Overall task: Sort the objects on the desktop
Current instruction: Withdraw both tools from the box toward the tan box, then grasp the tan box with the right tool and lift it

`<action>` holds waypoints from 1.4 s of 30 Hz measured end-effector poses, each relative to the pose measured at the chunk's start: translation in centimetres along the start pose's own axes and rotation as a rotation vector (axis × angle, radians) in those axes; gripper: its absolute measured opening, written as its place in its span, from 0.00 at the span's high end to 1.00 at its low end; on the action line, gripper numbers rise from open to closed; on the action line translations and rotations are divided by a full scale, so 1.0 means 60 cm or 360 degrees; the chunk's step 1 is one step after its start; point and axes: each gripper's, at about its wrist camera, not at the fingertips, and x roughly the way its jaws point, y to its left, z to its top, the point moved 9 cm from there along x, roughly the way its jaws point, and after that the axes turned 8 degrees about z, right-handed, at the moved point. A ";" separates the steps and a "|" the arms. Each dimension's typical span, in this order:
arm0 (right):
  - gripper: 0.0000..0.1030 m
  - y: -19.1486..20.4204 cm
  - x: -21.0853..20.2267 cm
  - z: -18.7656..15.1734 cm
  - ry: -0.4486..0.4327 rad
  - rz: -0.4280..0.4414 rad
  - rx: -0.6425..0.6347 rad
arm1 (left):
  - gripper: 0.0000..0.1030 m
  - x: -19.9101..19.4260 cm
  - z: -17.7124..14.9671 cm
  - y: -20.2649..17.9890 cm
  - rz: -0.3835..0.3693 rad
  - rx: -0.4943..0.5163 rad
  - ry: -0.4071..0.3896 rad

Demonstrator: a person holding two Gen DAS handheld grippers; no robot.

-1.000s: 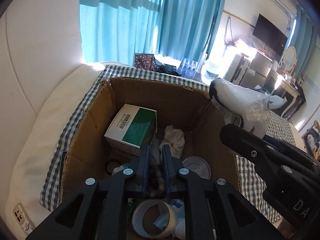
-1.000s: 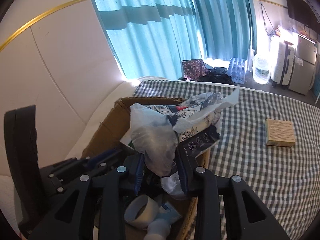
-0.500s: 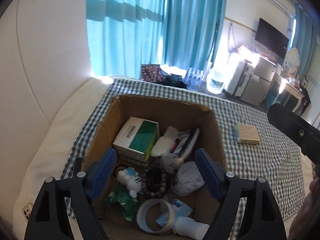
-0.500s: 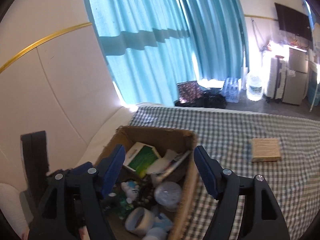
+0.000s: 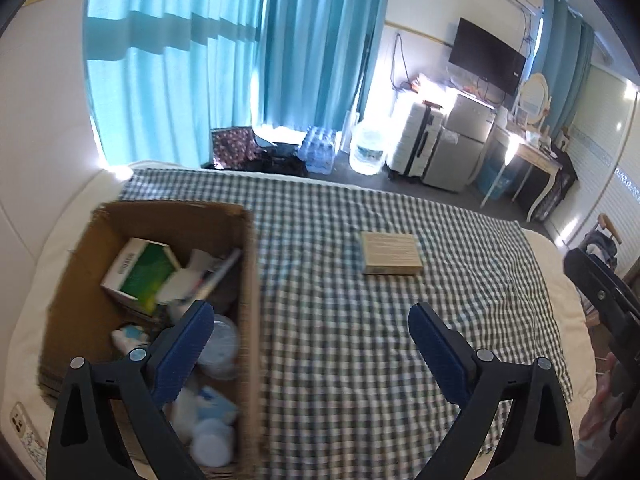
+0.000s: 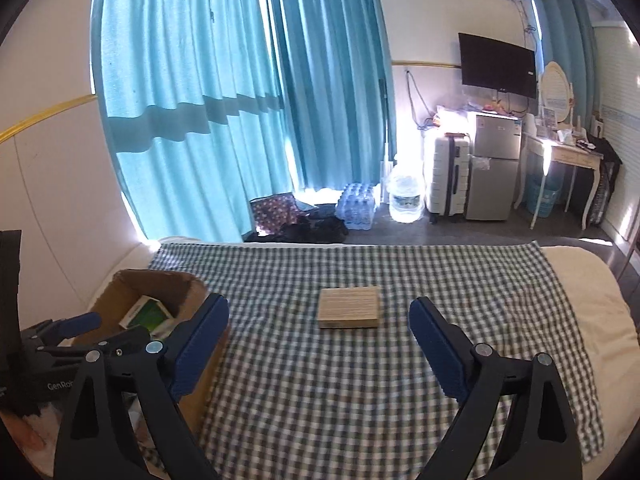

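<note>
A cardboard box stands at the left of the checked cloth, filled with several sorted items: a green-and-white carton, a plastic cup, a tape roll. A flat tan box lies alone on the cloth; the right wrist view shows the tan box too. My left gripper hovers beside the cardboard box, jaws still opening, nothing between them. My right gripper hangs above the cloth near the cardboard box, jaws also opening and empty, with the tan box ahead.
The cloth covers a white bed set against a padded wall. Beyond the far edge are blue curtains, a water jug, a suitcase, a small fridge and a desk. The left tool's body sits at the lower left.
Both grippers went from shut to wide open: the left let go of a bead string, the right of a printed bag, both now in the box. Both pulled back and swung right toward the tan box.
</note>
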 end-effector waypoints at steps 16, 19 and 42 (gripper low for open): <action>0.09 -0.288 0.083 -0.028 0.0046 -0.0124 0.0150 | 0.03 0.229 -0.024 -0.250 -0.0051 0.0118 0.0108; 0.09 -0.304 0.130 -0.039 0.0077 -0.0074 0.0185 | 0.03 0.282 -0.023 -0.272 -0.0062 0.0115 0.0130; 0.09 -0.217 0.462 -0.162 0.0448 0.0373 0.0361 | 0.02 0.466 0.011 -0.104 0.0454 0.0020 0.0083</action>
